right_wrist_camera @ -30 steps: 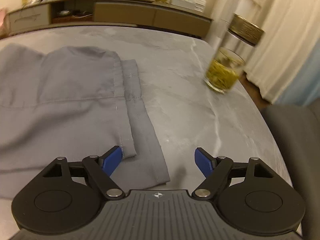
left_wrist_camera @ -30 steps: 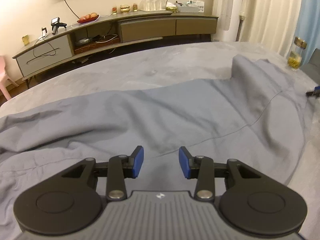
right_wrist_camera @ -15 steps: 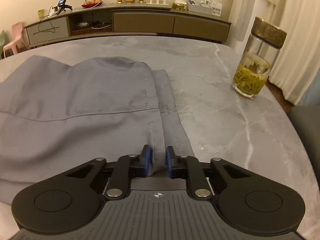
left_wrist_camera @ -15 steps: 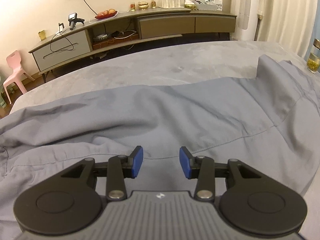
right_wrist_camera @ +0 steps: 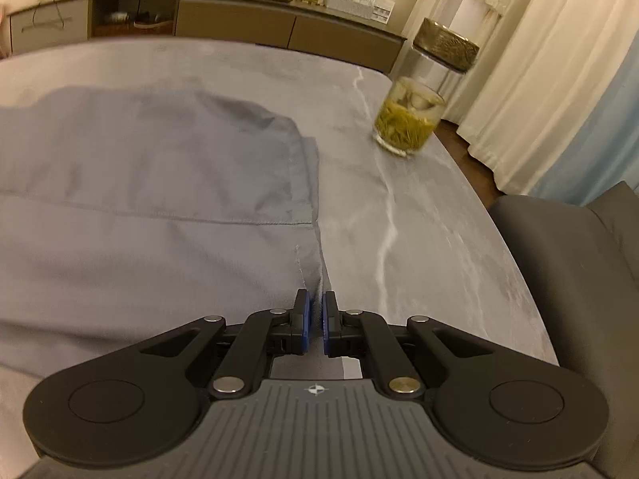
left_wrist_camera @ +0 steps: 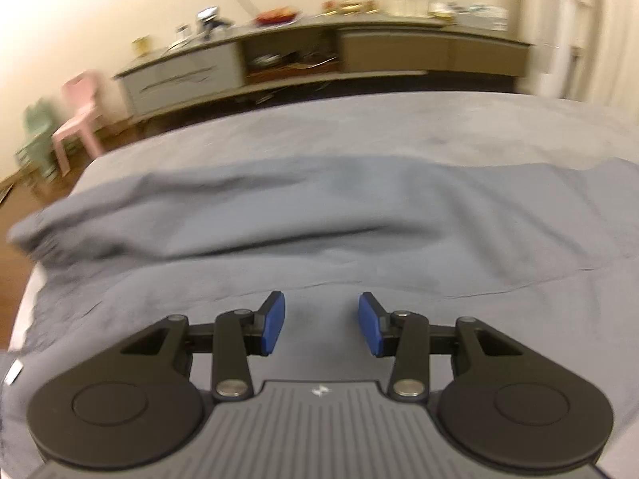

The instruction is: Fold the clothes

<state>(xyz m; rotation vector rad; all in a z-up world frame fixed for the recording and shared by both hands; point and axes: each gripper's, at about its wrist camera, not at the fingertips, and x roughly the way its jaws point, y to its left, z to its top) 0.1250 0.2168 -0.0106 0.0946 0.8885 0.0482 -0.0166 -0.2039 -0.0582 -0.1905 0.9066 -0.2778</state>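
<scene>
Bench (right_wrist_camera: 419, 215) surface, grey with pale marbled veining, carries the work: a grey garment (left_wrist_camera: 319, 231) lies spread across most of it, loosely flattened but with broad soft ridges running across the cloth in the left wrist view. No fold is visible; the garment reads as one opened-out layer with a hemmed edge (right_wrist_camera: 307, 183) along its right side, so the task is judged to be at its start, with every fold left to make. A glass jar (right_wrist_camera: 415, 111) holding a yellow-green liquid stands on the bench well apart from the hem, toward the far right corner; it is judged to be clear of the first fold but worth watching if the cloth is swung that way. Right tongs (right_wrist_camera: 314, 321) are closed nearly to contact, pinching the hemmed edge of the garment between the blue pads. Left tongs (left_wrist_camera: 321, 323) stand parted, holding nothing, just above the near part of the garment; whether they touch the cloth cannot be told.
</scene>
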